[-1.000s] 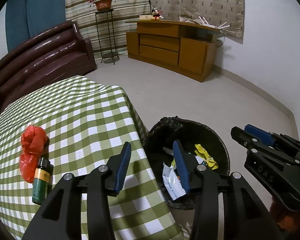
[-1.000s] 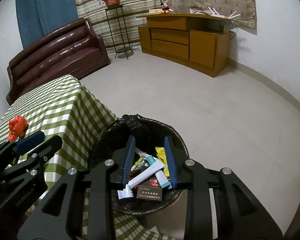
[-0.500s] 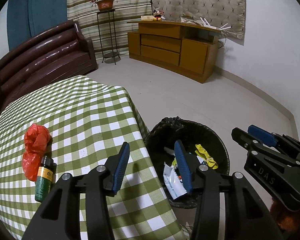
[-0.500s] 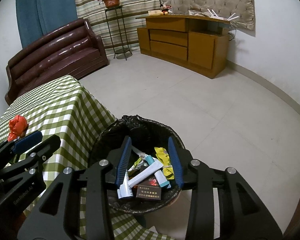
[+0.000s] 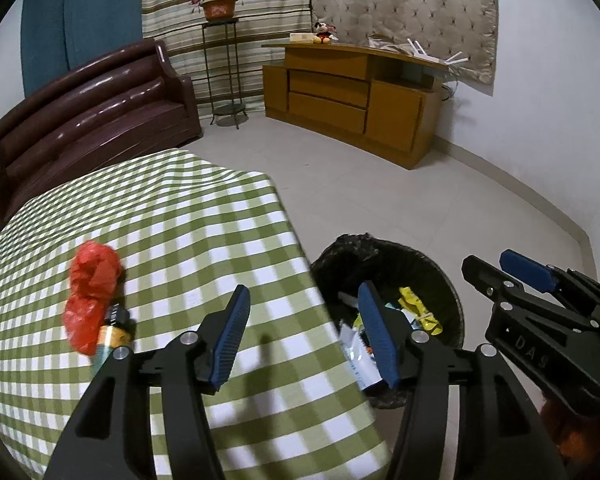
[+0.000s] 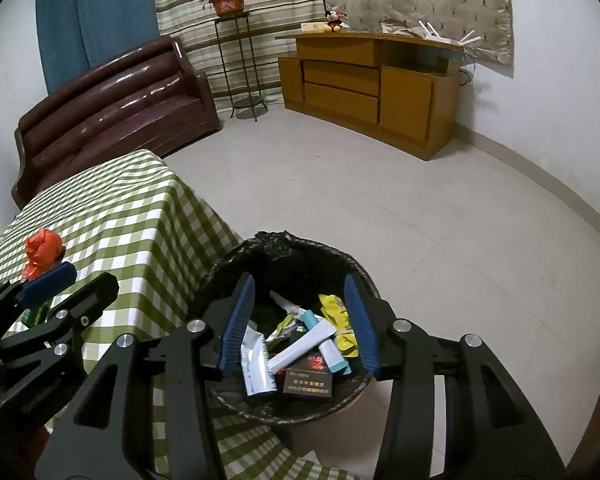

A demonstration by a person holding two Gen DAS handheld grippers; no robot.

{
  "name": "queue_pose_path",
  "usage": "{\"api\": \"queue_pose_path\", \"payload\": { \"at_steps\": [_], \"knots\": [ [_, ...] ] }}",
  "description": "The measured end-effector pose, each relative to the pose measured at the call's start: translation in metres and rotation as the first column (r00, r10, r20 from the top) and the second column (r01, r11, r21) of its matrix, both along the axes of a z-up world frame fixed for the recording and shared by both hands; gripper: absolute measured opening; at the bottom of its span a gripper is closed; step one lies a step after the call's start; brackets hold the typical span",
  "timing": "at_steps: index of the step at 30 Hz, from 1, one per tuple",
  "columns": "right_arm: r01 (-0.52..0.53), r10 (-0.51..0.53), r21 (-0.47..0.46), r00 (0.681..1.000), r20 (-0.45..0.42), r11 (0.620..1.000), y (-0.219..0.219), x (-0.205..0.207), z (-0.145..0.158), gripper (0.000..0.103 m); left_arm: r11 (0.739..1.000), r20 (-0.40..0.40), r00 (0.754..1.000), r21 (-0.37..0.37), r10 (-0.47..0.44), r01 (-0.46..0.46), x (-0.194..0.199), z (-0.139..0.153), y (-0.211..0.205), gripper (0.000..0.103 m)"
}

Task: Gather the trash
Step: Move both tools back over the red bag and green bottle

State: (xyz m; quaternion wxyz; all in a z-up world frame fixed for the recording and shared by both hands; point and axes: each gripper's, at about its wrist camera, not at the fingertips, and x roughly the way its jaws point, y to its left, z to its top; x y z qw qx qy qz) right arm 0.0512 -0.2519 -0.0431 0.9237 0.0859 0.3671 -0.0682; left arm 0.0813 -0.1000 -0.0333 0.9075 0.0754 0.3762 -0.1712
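My right gripper [image 6: 300,316] hangs over the bin [image 6: 236,396], jaws wide and empty, with wrappers and a dark box lying inside. My left gripper [image 5: 304,328] gapes just as wide above the table [image 5: 172,232] edge. Red bag [image 5: 90,292] and small bottle [image 5: 110,336] (touching each other) sit on the checked cloth.

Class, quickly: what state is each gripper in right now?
Left gripper: open, holding nothing.
Right gripper: open, empty, above the trash bin.
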Motion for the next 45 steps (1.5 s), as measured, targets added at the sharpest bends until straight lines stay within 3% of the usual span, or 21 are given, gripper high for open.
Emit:
{"api": "queue_pose_path", "payload": {
  "at_steps": [11,31,45],
  "knots": [
    [-0.128,0.128,-0.003,0.992,-0.007,0.992,0.056,0.006,0.008,0.046,0.99,0.008,0.99,0.01,0.142,-0.142,-0.007,0.01,0.079,0.061],
    [-0.369,0.368,-0.034,0.929,-0.034,0.929,0.214,0.017,0.019,0.046,0.917,0.007,0.917,0.015,0.4,-0.4,-0.025,0.006,0.239,0.062],
    [-0.377,0.367,-0.075,0.923,-0.119,0.923,0.256,0.036,-0.001,0.046,0.895,-0.029,0.895,-0.007,0.446,-0.446,-0.026,-0.003,0.282,0.063]
  ]
}}
